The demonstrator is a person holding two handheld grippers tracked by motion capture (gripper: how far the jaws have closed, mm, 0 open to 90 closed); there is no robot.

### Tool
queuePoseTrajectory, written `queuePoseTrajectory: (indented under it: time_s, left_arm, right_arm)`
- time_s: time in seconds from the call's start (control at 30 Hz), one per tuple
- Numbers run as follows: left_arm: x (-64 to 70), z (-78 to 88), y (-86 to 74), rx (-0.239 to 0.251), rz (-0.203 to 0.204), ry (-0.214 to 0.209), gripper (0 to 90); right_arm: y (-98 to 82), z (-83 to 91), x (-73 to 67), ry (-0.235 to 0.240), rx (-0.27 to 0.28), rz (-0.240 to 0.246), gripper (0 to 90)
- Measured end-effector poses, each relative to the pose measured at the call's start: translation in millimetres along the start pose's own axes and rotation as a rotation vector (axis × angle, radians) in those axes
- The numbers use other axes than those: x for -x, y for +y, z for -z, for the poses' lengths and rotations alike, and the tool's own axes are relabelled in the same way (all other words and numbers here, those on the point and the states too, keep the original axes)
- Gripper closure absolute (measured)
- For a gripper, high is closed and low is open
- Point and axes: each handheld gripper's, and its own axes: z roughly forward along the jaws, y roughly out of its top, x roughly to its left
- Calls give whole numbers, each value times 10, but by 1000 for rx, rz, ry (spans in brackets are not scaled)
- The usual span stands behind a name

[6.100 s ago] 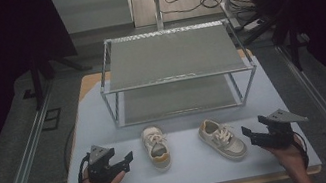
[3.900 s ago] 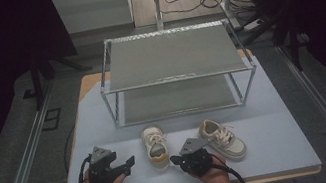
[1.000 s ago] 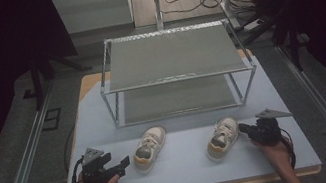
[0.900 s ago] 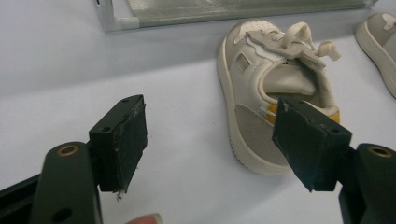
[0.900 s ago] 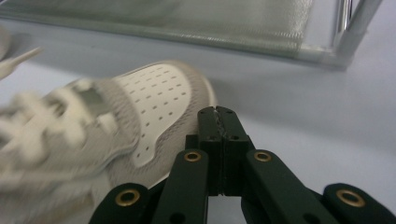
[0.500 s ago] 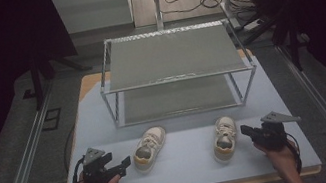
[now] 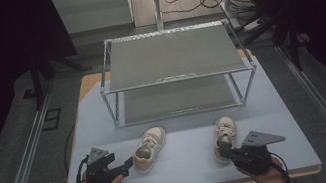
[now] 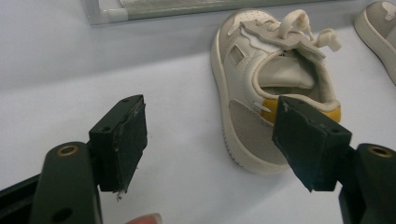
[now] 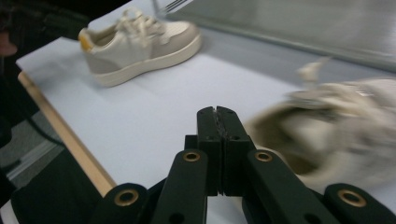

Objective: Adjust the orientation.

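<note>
Two unbranded cream shoes (image 7: 149,148) (image 7: 224,132) show no lettering.

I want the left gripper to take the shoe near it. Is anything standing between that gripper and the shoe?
Nothing visible does. The left gripper has its jaws open and faces the heel of the left shoe; between them lies bare table. The other shoe lies apart, by the shut right gripper.
</note>
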Motion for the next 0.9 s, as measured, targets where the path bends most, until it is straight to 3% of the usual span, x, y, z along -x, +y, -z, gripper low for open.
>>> queuePoseTrajectory:
  time_s: [0.17,0.27,0.33,0.6,0.9]
  left_arm:
    - [3,-28,-13,-8,2,1,261]
    - [8,-30,-11,-7,1,0,261]
    - [2,-39,-14,-11,0,1,261]
    - [-22,-68,-32,-14,9,6,261]
    - [-39,-64,-33,-14,12,4,262]
  right_arm:
    - [-53,-235,-101,-11,-30,41,883]
    - [-108,-319,-102,-40,-55,58,881]
    - [-143,-337,-66,-35,-63,47,889]
    - [-174,-232,-4,-37,-62,37,893]
    - [-261,-3,156,-83,-49,9,893]
